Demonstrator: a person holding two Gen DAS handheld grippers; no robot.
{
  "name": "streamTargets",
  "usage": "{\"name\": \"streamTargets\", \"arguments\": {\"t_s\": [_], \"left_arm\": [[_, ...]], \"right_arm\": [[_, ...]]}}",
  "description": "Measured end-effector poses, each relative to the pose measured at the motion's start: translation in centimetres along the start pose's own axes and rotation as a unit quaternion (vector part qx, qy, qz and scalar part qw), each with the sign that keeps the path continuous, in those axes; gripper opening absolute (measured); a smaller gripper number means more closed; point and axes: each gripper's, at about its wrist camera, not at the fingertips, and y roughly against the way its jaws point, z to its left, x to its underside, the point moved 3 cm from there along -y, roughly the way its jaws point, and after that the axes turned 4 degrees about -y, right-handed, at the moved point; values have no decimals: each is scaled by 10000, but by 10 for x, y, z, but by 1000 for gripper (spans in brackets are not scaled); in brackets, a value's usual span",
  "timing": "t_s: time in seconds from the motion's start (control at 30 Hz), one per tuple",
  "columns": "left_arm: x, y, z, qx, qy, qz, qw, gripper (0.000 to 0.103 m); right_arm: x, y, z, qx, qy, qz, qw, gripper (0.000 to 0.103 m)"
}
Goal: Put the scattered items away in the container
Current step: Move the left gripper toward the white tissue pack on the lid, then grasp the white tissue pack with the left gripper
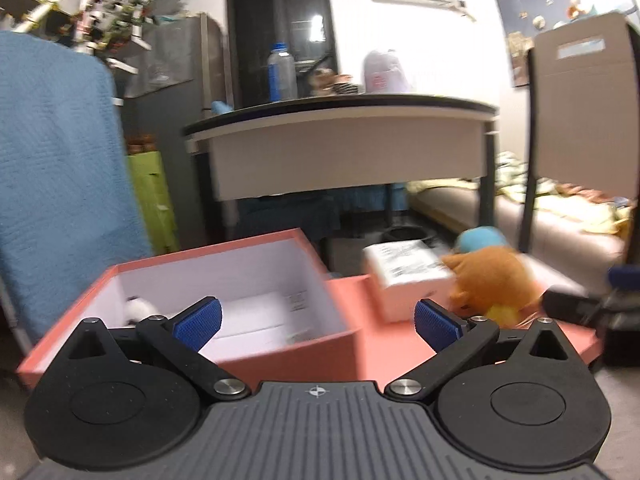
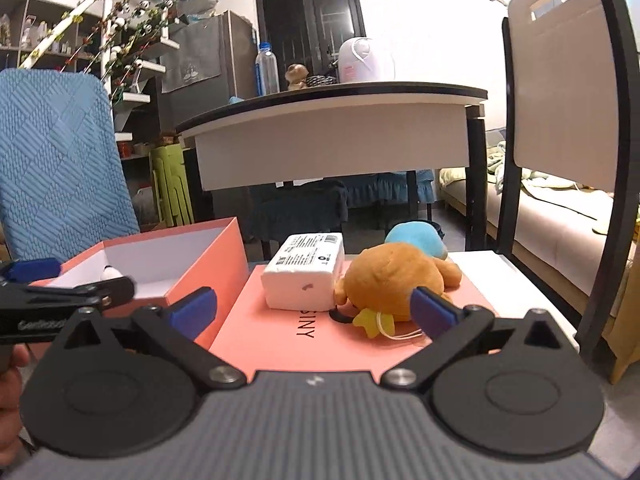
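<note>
Behind the low surface a dining table (image 2: 332, 120) is seen. Both the left gripper (image 1: 318, 322) and right gripper (image 2: 314, 308) are held spread and empty; ahead of the right gripper lie the tissue pack (image 2: 306, 276) and orange plush (image 2: 390, 280) on the pink lid (image 2: 280, 332), awaiting pickup, the pink box (image 1: 224, 280) ahead of the left gripper.

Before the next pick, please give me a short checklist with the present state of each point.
1. Right hand-held gripper open, empty: ok.
2. Left hand-held gripper open, empty: ok.
3. Box open with free room: ok.
4. Tissue pack inside the box: not ok, on the lid.
5. Orange plush free to grasp: cannot tell, it touches the tissue pack and the blue plush.
6. Small white item in the box settled: cannot tell, blurred.
</note>
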Motion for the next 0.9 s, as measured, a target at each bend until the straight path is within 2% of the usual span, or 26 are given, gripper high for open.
{"name": "streamTargets", "arguments": {"t_s": [0.2, 0.3, 0.33, 0.4, 0.47, 0.6, 0.9], "left_arm": [[-61, -35, -18, 711, 242, 94, 9971, 103], [-93, -70, -32, 978, 452, 393, 9934, 103], [-101, -83, -37, 1010, 489, 451, 9927, 103], [-114, -116, -52, 810, 362, 550, 9945, 103], [-118, -154, -65, 696, 291, 930, 9928, 103], [-110, -220, -76, 660, 482, 1777, 9807, 103], [-73, -298, -79, 333, 638, 2767, 9583, 103]], "right_arm": [[-4, 12, -14, 104, -253, -182, 9995, 103], [-6, 17, -22, 144, -364, -234, 9990, 103], [-7, 19, -24, 160, -391, -250, 9988, 103], [-7, 21, -28, 186, -456, -259, 9985, 103], [-8, 22, -32, 208, -523, -261, 9981, 103], [-8, 22, -38, 248, -601, -236, 9976, 103], [-8, 15, -50, 271, -832, -118, 9961, 103]]}}
